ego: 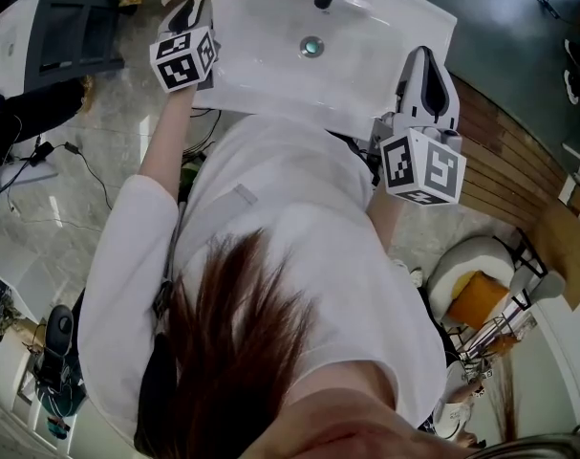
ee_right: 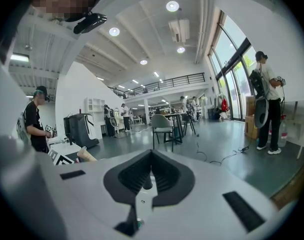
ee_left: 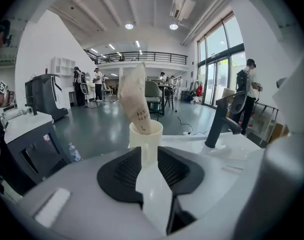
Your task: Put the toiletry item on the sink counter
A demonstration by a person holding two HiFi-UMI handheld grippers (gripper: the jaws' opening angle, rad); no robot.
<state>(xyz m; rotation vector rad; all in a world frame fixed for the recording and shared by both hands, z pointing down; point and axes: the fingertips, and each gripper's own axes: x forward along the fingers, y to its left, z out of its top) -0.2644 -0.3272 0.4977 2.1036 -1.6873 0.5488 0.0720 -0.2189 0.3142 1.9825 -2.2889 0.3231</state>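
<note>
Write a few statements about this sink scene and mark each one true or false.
1. The left gripper has its fingers closed on a cream cup. True.
2. A tube stands in that cup and leans to one side. True.
3. The faucet on the sink is shiny chrome. False: it is black.
4. The right gripper is holding a toothbrush. False: its fingers are together with nothing between them.
</note>
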